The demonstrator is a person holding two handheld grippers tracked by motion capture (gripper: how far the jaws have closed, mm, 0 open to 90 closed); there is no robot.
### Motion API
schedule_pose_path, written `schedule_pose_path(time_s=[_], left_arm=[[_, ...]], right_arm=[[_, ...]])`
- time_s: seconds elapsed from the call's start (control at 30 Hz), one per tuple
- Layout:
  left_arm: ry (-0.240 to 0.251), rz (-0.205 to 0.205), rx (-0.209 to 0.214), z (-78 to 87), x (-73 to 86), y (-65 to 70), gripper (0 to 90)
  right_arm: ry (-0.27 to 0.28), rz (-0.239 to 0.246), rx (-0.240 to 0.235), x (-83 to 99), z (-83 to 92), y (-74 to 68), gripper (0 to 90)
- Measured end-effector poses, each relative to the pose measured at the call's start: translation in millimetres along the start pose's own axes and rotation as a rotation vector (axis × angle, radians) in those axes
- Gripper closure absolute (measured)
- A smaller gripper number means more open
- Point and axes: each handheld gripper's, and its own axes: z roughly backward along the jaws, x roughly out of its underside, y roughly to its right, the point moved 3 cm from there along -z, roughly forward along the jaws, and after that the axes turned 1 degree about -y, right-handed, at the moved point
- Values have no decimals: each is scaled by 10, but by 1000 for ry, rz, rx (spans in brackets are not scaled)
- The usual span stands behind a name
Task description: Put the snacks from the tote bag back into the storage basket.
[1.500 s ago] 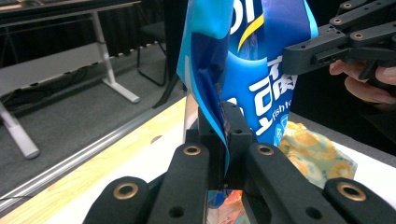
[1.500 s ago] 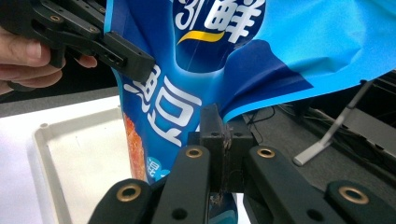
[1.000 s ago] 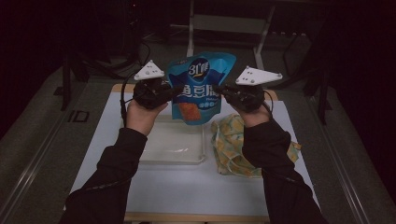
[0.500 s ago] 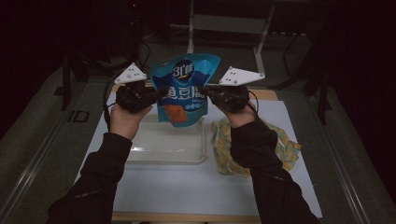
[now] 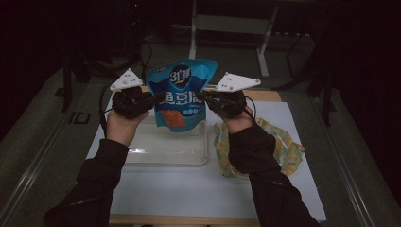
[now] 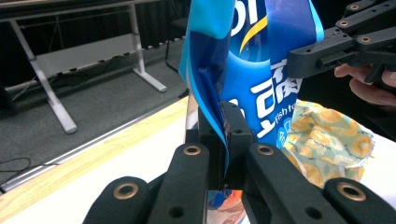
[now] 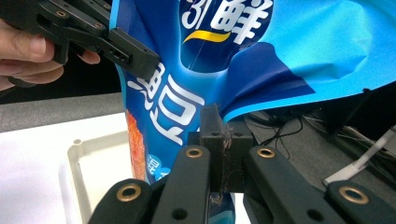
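one blue bag (image 5: pixel 180 97) — two tongs, one tray (image 5: pixel 165 146)

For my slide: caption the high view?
Two hand-held grippers clamp a blue snack bag above a clear tray.

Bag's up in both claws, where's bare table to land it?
Bare white table runs along the near edge, in front of the clear tray, between the sleeves. The tray itself looks empty. Right side is crowded: yellow patterned cloth. The blue bag hangs over the tray's far edge.
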Motion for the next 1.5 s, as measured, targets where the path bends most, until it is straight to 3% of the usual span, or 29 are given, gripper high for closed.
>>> schedule_pose_path(time_s=[1.0, 1.5], left_arm=[[-58, 72, 41, -260, 671, 24, 900], [-75, 91, 55, -335, 911, 37, 900]], right_arm=[[-64, -63, -45, 666, -202, -143, 896], [-88, -83, -63, 899, -266, -209, 897]])
